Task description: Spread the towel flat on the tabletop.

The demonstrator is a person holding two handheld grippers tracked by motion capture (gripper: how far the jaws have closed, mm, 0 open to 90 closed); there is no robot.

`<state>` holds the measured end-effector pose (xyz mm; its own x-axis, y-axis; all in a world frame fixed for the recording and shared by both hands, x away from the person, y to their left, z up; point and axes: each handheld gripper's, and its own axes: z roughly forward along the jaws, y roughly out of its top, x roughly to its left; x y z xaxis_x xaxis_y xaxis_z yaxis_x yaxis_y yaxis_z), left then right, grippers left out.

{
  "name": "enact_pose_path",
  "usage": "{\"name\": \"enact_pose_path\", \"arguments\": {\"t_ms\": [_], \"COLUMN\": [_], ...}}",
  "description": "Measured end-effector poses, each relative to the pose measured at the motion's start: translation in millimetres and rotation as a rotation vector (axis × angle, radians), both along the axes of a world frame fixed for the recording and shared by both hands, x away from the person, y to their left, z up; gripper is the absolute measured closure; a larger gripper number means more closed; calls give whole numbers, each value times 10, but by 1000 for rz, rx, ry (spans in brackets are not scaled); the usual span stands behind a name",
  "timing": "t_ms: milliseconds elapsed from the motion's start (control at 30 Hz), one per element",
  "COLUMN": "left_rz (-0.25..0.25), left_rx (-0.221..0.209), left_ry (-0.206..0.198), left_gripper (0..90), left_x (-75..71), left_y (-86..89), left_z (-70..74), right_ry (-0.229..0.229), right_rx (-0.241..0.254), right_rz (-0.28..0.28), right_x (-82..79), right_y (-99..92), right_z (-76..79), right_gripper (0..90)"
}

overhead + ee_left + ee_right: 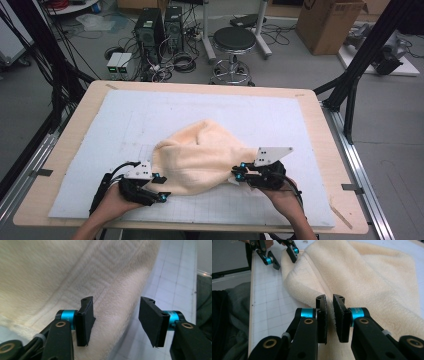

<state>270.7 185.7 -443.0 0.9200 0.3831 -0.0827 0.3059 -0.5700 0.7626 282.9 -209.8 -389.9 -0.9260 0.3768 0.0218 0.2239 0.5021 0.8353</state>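
We find no text, label, brand, number or sign that can be read in any of the views. On the cardboard box (330, 22), at about one o'clock from the surface (310, 107) in the high view, a dark round mark sits near the top edge, too small and too cut off for us to make out. The faint grid printed on the white mat (125, 120) carries no figures that we can read. Small raised lettering seems to sit on the inner pad of the right claw (330, 320), too blurred for us to read.
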Motion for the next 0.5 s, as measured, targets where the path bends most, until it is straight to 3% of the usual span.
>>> {"name": "enact_pose_path", "arguments": {"t_ms": [33,133,233,333,400,500], "left_rz": [1,33,36,40,49,53], "left_rx": [-9,5,2,-9,-56,-115], "left_ry": [-10,-45,-48,-59,-73,-116], "left_gripper": [457,650,794,837,838,839], "left_x": [-2,17,36,16,-40,-184], "left_y": [5,26,36,54,111,221], "left_z": [-9,-8,-5,28,110,264], "right_ry": [0,21,33,27,22,-4], "right_rx": [0,3,4,13,14,54], "right_rz": [0,0,0,7,8,26], "right_x": [0,26,21,-33,-65,-255], "right_y": [0,-3,-7,-4,-8,-20], "right_z": [0,-81,-109,-88,-71,27], "right_gripper": [822,822,822,822,822,822]}}
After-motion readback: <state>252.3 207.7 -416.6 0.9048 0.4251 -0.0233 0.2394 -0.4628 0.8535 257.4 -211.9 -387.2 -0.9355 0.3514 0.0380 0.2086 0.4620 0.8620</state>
